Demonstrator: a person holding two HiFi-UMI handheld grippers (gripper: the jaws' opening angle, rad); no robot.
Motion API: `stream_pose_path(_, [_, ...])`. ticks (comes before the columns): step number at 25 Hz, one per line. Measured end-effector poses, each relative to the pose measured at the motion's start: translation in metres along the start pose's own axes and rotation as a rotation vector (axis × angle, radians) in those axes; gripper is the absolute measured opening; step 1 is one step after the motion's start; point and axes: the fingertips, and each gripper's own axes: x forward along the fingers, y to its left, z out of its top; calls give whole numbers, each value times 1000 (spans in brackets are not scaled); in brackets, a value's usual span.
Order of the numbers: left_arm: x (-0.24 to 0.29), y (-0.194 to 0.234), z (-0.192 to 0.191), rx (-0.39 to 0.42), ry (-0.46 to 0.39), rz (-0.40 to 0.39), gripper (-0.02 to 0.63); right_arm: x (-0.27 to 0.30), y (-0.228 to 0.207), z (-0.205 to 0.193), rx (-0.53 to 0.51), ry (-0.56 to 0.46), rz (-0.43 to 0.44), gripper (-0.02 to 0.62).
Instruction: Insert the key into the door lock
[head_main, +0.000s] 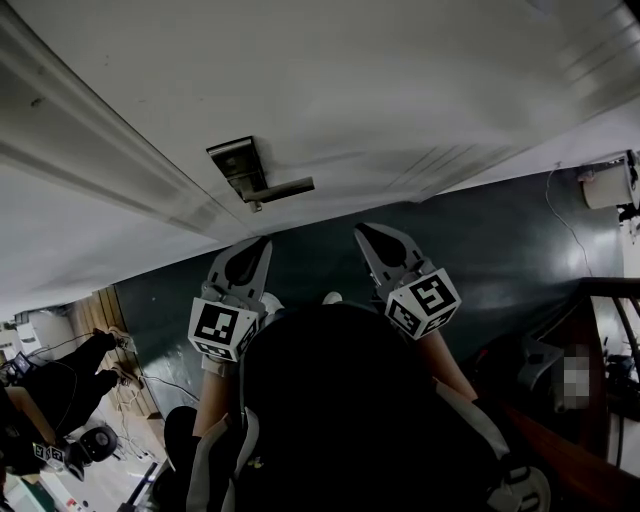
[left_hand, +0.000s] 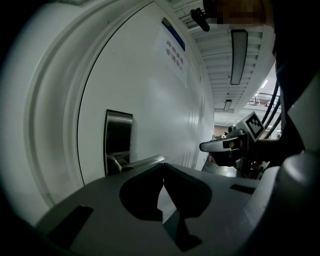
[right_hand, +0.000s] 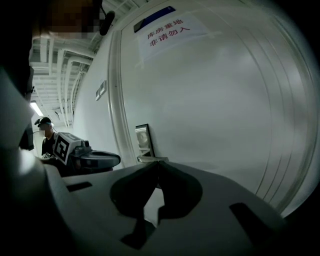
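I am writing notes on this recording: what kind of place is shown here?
Probably an indoor corridor in a work building: a white door with a lever handle, a paper notice in red print on it, and long ceiling lights beyond.

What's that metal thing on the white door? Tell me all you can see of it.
It is the door lock: an upright rectangular plate of dull brushed metal, fixed flat on the white door. A straight lever handle of the same metal juts from its lower part and lies level. No keyhole or key can be made out, and nothing touches it.
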Motion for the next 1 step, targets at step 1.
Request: stream_pose_path(1, [-1, 2, 0, -1, 1, 1, 9, 2, 1, 0, 2, -1, 1, 15])
